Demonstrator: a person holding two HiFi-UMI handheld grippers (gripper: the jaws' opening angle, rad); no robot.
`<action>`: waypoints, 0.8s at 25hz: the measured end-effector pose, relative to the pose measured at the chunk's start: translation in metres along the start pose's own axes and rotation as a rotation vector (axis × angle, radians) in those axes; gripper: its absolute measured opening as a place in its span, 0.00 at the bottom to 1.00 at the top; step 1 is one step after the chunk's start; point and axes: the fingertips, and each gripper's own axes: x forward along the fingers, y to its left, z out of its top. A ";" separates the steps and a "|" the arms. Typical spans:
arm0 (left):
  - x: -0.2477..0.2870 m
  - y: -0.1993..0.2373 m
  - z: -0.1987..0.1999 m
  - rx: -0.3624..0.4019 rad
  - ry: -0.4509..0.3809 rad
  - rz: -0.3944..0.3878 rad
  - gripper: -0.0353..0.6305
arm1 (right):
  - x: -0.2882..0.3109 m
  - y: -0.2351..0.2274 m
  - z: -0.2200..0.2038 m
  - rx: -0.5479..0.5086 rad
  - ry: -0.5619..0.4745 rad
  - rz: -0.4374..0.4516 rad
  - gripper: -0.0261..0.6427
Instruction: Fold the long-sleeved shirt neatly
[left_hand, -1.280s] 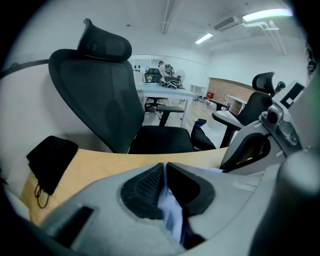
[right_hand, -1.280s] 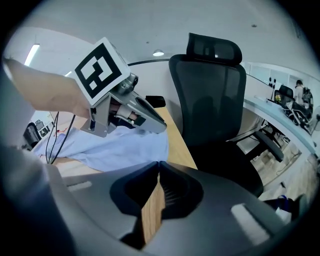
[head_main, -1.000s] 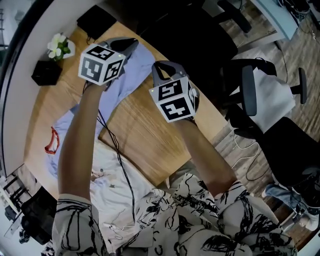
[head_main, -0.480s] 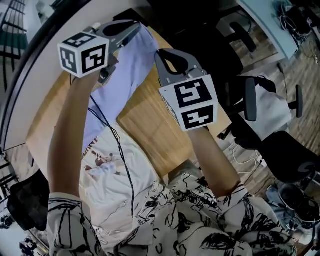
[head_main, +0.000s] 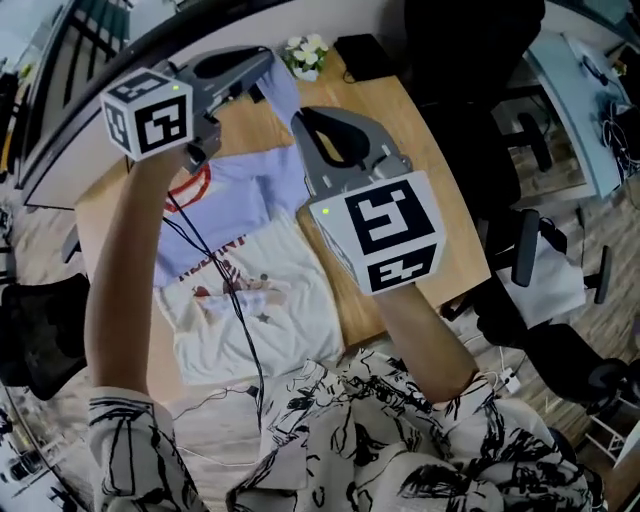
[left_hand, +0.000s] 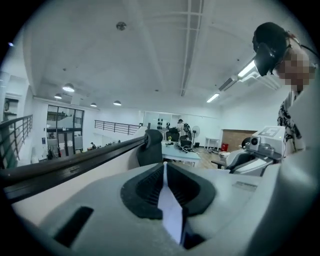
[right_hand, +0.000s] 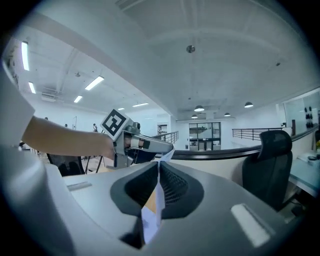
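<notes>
The shirt (head_main: 245, 200) is lavender with a red neck trim and a white printed front. It hangs from both raised grippers and trails down onto the wooden table (head_main: 410, 130). My left gripper (head_main: 266, 64) is shut on a lavender edge, a strip of cloth (left_hand: 171, 212) showing between its pads. My right gripper (head_main: 301, 121) is shut on another edge, with cloth (right_hand: 150, 220) pinched in its jaws. In the right gripper view the left gripper (right_hand: 167, 150) is close ahead, with cloth at its tip. Both point nearly level, side by side.
A small pot of white flowers (head_main: 305, 52) and a black box (head_main: 365, 55) stand at the table's far end. Office chairs (head_main: 535, 260) are to the right of the table. A dark railing (head_main: 120, 70) runs along the left. Cables hang from the left gripper.
Both grippers have risen together with the cloth still pinched, pulling the lavender part of the shirt up off the table. More of the white front now shows.
</notes>
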 end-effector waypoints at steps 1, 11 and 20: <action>-0.018 0.002 0.000 0.004 -0.008 0.001 0.09 | 0.004 0.017 0.006 -0.008 -0.007 0.016 0.08; -0.192 0.028 -0.042 0.033 -0.040 -0.022 0.10 | 0.056 0.182 0.004 -0.064 0.020 -0.007 0.08; -0.269 0.053 -0.167 -0.004 0.103 -0.079 0.10 | 0.110 0.278 -0.103 -0.133 0.180 -0.088 0.08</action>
